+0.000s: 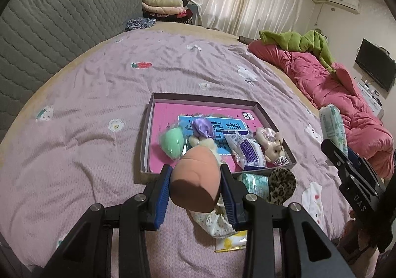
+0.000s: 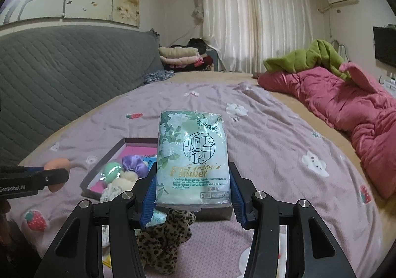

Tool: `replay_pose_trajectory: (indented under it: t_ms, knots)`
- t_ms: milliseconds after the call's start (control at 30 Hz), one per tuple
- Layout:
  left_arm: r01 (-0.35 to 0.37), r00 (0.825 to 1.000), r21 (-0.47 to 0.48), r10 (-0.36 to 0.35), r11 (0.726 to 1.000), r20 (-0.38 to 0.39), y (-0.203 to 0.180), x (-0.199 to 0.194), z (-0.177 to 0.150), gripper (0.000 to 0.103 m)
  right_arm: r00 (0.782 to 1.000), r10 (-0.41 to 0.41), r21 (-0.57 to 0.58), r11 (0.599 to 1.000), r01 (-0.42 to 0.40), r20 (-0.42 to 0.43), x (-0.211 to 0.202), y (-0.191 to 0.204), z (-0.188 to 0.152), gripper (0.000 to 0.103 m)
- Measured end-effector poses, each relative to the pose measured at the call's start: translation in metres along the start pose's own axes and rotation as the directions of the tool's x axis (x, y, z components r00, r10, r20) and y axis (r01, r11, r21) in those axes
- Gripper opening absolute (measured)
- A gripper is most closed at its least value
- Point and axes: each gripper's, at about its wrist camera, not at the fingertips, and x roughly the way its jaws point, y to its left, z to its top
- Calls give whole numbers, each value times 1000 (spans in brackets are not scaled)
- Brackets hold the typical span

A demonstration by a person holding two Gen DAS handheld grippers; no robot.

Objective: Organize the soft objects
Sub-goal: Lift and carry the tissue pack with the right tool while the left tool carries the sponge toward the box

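Left wrist view shows the left gripper point(image 1: 195, 186) closed on a peach sponge point(image 1: 196, 179), its blue pads pressing both sides and holding it above the near edge of the shallow box point(image 1: 203, 100) on the lilac bedspread point(image 1: 99, 109). The sponge blocks part of the box; behind it sit a green sponge point(image 1: 172, 143), a purple satin pouch point(image 1: 203, 128), a cream plush that is mostly covered, a white-and-purple packet point(image 1: 248, 150) and a small bunny plush point(image 1: 273, 148). A leopard-print plush point(image 1: 282, 185) and a second tissue pack point(image 1: 255, 182) lie just outside the box's near rim, both partly hidden by the right-hand finger, and a floral cloth and yellow wrapper below are cut off by the jaws. Right wrist view shows the right gripper point(image 2: 193, 193) clamped on a gardenia tissue pack point(image 2: 193, 159), held upright above the bed; it hides most of the box, and the small print at its base is unreadable.
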Motion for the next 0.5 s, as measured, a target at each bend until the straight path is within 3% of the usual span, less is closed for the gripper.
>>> replay_pose_trajectory:
  t_ms: [500]
  knots:
    - [-43, 999, -5, 43, 999, 14, 8, 19, 20, 39, 1000, 16, -10, 1000, -16, 13, 25, 0, 7, 53]
